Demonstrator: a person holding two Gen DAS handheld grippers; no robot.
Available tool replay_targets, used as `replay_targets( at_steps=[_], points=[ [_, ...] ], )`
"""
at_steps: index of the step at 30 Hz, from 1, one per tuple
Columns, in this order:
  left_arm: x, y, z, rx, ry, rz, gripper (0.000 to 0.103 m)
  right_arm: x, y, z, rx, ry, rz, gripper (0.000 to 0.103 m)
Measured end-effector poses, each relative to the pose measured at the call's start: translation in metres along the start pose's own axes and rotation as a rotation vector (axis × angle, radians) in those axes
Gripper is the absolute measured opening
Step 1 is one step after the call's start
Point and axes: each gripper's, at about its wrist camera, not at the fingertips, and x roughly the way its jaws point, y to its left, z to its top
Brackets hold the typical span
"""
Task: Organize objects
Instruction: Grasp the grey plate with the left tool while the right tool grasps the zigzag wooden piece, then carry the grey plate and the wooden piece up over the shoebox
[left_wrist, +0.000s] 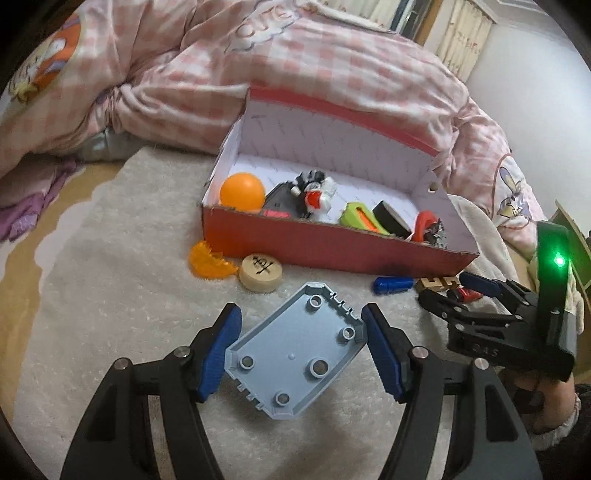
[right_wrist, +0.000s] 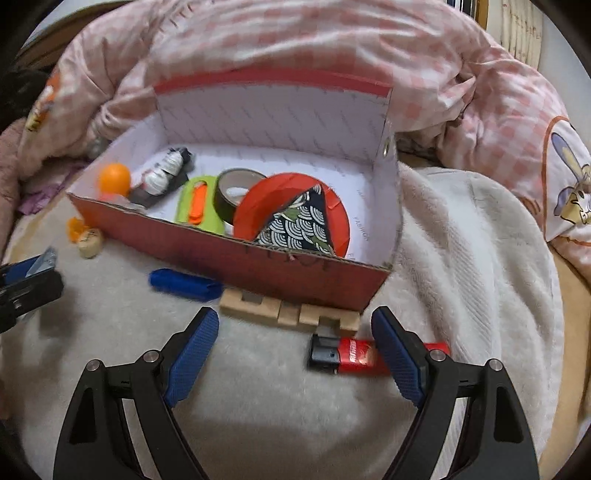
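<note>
A red cardboard box (left_wrist: 332, 251) (right_wrist: 258, 266) stands open on a white fluffy blanket and holds an orange ball (left_wrist: 242, 192), a toy figure (left_wrist: 314, 192), a green-orange item (left_wrist: 360, 218), tape rolls (right_wrist: 236, 192) and a patterned pouch (right_wrist: 299, 221). My left gripper (left_wrist: 301, 350) is open with its pads on either side of a light blue plastic plate (left_wrist: 295, 350) lying on the blanket. My right gripper (right_wrist: 295, 354) (left_wrist: 454, 295) is open and empty over the blanket; a red lighter (right_wrist: 354, 356) lies by its right finger.
In front of the box lie an orange clip (left_wrist: 207, 260), a wooden chess piece (left_wrist: 260, 273), a blue cylinder (left_wrist: 391, 284) (right_wrist: 184, 282) and a wooden puzzle block (right_wrist: 291, 312). A pink checked quilt (left_wrist: 258, 74) is heaped behind the box.
</note>
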Motion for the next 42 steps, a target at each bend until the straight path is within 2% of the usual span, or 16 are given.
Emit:
replay_targets(
  at_steps=[5, 7, 14, 20, 24, 36, 42],
  points=[
    [0.007, 0.005, -0.004, -0.019, 0.039, 0.001, 0.068, 0.008, -0.006, 0.005, 0.025, 0.018, 0.016, 0.087],
    [0.008, 0.003, -0.005, -0.012, 0.038, 0.002, 0.068, 0.008, -0.008, 0.006, 0.033, 0.018, 0.001, 0.079],
    [0.012, -0.003, -0.007, 0.022, 0.042, -0.027, 0.068, 0.001, -0.006, 0.002, 0.022, 0.011, 0.013, 0.078],
    [0.007, 0.001, 0.000, 0.014, 0.002, -0.016, 0.068, -0.013, -0.008, -0.007, 0.041, -0.005, 0.049, 0.079],
    [0.003, -0.003, 0.002, 0.038, -0.023, -0.016, 0.068, -0.027, -0.004, -0.011, 0.045, -0.041, 0.118, 0.079],
    [-0.008, -0.018, 0.009, 0.135, -0.095, -0.077, 0.068, -0.072, 0.011, -0.015, -0.019, -0.150, 0.165, 0.079],
    [-0.012, -0.021, 0.012, 0.157, -0.119, -0.065, 0.068, -0.078, 0.007, -0.015, -0.015, -0.172, 0.177, 0.079]
  ],
)
